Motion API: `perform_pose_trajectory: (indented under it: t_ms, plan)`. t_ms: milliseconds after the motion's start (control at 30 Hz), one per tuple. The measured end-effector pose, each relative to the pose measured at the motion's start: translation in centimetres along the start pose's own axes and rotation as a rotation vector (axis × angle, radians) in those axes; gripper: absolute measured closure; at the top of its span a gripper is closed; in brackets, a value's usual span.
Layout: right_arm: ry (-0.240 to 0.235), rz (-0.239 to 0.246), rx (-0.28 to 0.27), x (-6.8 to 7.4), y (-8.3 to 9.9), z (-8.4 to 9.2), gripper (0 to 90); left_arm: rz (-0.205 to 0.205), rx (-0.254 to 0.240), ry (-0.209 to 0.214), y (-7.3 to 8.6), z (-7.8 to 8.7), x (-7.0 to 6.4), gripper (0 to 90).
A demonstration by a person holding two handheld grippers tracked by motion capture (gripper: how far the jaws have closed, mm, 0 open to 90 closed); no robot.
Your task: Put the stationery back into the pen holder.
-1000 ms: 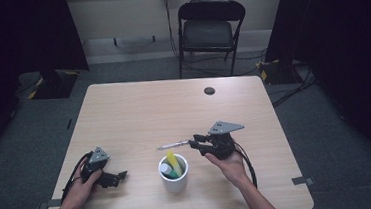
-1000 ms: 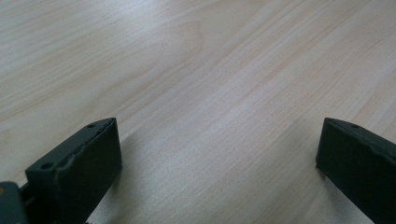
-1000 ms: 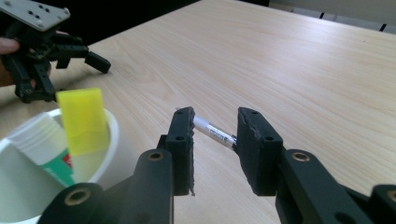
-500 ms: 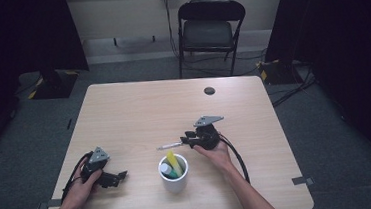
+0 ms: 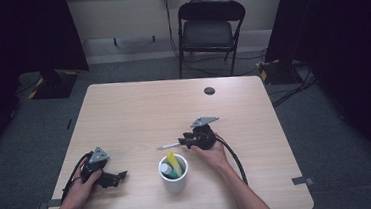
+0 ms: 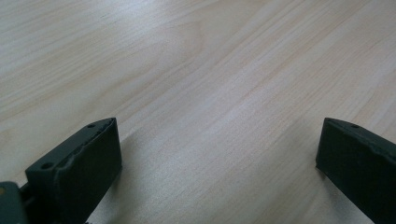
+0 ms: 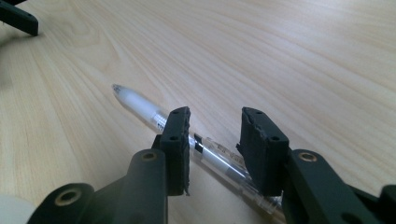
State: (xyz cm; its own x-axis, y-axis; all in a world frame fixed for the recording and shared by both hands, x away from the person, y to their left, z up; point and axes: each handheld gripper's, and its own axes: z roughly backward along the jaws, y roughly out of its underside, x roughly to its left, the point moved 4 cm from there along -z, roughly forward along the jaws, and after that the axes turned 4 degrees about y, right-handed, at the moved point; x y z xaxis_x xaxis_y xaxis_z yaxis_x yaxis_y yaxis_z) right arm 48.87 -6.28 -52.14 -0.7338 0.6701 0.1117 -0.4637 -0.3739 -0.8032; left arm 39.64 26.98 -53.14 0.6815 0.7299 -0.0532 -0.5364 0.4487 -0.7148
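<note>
**Pen on the table between loosened jaws, beside the white cup**

High view: the white cup (image 5: 174,173) stands on the wooden table (image 5: 139,113) near the person's edge, with a yellow marker (image 5: 173,163) and a green-capped marker (image 5: 165,169) standing in it. The right gripper (image 5: 182,141) lies low over the table just beyond and to the right of the cup, its jaws pointing left. A pen (image 5: 168,146) sticks out from those jaws just beyond the cup's far rim. The left gripper (image 5: 120,176) rests on the table well to the left of the cup, in the person's left hand (image 5: 82,183), jaws pointing toward the cup. A small dark disc (image 5: 209,90) sits far beyond the cup, near the table's far edge, and a folding chair (image 5: 211,29) stands behind the table.

Left gripper view: the left gripper (image 6: 217,154) has its two jaws spread wide and released, with bare wood between them and nothing gripped.

Right gripper view: the right gripper (image 7: 215,135) straddles the pen (image 7: 154,114), which lies flat on the wood and runs slantwise under the gap between the jaws. Its pale, rounded end points away from the gripper and its clear barrel passes below the jaw tips. The jaws have just been opening, and with the pen between them, the pads stand apart rather than clamped on it. A curved white edge at the bottom left corner is probably the rim of the cup (image 7: 11,207); a black jaw of the other gripper shows at the top left.
</note>
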Motion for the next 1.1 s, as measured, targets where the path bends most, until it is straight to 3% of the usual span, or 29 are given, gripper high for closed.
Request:
perform_pose_trajectory:
  t_ms: [767, 1100]
  plan:
    - [0.004, 0.039, 0.073, 0.9, 0.5, 0.7, 75.3, 0.000, 0.000, 0.000, 0.0, 0.0, 0.0, 0.0]
    - [0.009, 0.052, 0.092, 1.2, 0.7, 0.7, 75.4, 0.000, 0.000, 0.000, 0.0, 0.0, 0.0, 0.0]
